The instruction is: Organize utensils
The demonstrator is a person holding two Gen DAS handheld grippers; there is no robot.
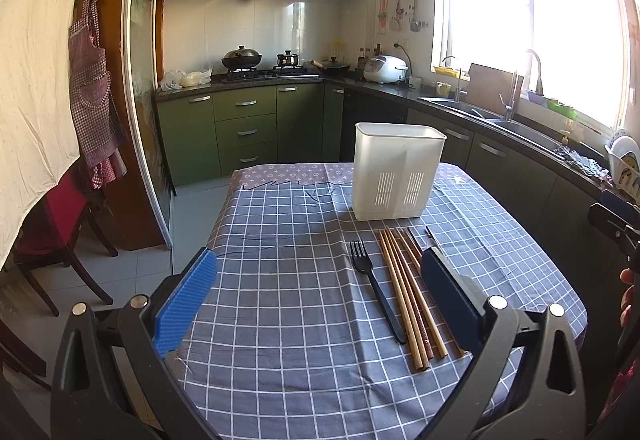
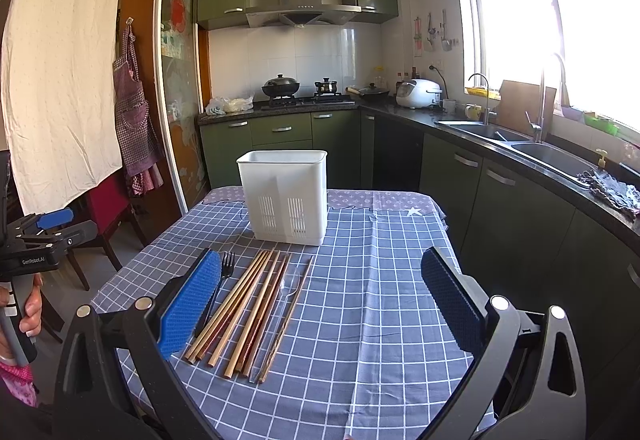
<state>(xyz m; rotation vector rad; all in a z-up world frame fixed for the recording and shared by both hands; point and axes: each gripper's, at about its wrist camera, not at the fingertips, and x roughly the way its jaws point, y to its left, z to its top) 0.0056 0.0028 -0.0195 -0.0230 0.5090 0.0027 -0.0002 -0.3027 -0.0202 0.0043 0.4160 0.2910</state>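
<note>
A white slotted utensil holder [image 1: 398,171] [image 2: 286,195] stands upright at the far end of the checked tablecloth [image 1: 280,280] [image 2: 380,300]. In front of it lie a black plastic fork [image 1: 376,292] [image 2: 227,264], several wooden chopsticks [image 1: 404,300] [image 2: 248,308] and a clear plastic spoon [image 2: 282,300], side by side. My left gripper [image 1: 320,300] hovers open above the cloth, its right finger over the chopsticks. My right gripper [image 2: 320,300] is open too, holding nothing, with its left finger hiding part of the fork's handle.
A dark counter with a sink [image 2: 520,143] runs along the right side, close to the table's edge. A red chair [image 1: 56,236] stands to the left. A hand [image 2: 32,304] holds the left gripper [image 2: 48,228] at the left edge of the right wrist view.
</note>
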